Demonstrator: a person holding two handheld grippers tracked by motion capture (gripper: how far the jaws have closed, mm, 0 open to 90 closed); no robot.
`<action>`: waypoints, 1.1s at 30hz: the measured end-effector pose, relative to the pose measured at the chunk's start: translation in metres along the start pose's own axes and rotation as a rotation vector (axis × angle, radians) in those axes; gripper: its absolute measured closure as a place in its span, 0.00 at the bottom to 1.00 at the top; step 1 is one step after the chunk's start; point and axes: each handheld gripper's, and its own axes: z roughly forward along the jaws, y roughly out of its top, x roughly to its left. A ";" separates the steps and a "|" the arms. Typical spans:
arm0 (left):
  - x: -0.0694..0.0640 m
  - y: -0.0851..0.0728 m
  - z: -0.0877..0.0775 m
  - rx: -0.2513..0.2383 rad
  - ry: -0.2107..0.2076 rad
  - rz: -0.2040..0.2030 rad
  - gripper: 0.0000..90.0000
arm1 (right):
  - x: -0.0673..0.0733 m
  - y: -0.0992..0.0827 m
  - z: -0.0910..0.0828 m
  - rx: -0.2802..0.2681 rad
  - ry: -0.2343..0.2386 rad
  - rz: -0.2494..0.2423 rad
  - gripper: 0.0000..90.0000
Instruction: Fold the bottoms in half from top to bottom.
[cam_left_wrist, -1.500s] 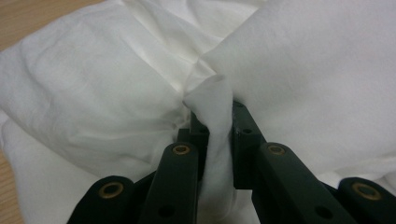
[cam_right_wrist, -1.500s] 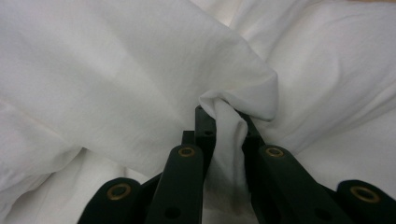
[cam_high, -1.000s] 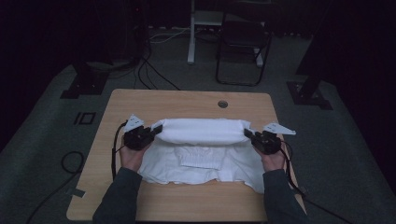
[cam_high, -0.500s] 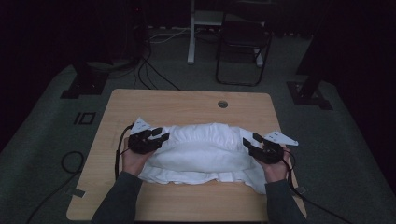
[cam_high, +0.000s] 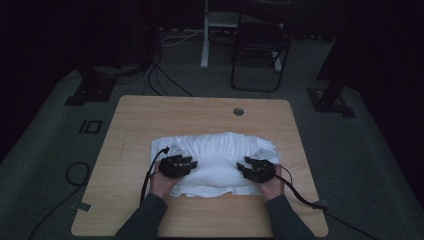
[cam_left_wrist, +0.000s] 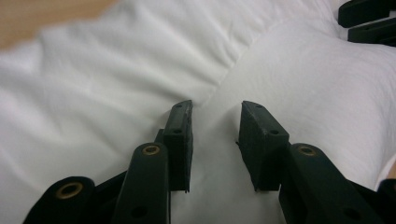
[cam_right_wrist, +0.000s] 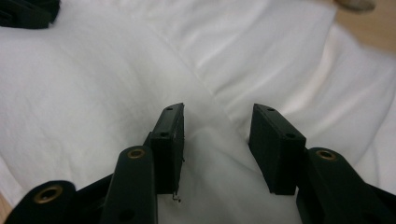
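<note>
So, working across from the left: the left gripper (cam_high: 186, 163) sits on the left end of a white cloth (cam_high: 215, 150) that's folded into a puffy bundle in the middle of the wooden surface (cam_high: 150, 112), a bit toward the person's side. In the left gripper view its fingers (cam_left_wrist: 181, 135) are spread apart with a ridge of the white fabric (cam_left_wrist: 299, 84) bulging up between them, not pinched as far as I can see. A crease runs diagonally through the cloth just past the tips. The person's left hand (cam_high: 162, 182) wraps the gripper from behind, with a black cable (cam_high: 149, 172) looping off its left side. Over on the right, the right gripper (cam_high: 246, 169) rests on the cloth's right end, pointing inward at the other one. Its fingers (cam_right_wrist: 170, 140) are spread too, with fabric (cam_right_wrist: 93, 84) between them and a fold line crossing ahead. The right hand (cam_high: 272, 186) holds it, and a cable (cam_high: 300, 195) trails off toward the surface's right edge.
</note>
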 end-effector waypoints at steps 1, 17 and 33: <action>-0.001 -0.006 0.000 0.003 0.002 0.011 0.72 | 0.000 -0.003 0.001 0.006 0.000 0.002 0.60; -0.012 -0.036 -0.006 0.030 0.044 0.060 0.71 | 0.008 -0.033 0.006 0.045 -0.006 0.026 0.60; 0.039 -0.035 -0.046 -0.071 0.245 -0.178 0.32 | 0.006 -0.034 0.006 0.035 0.010 0.035 0.60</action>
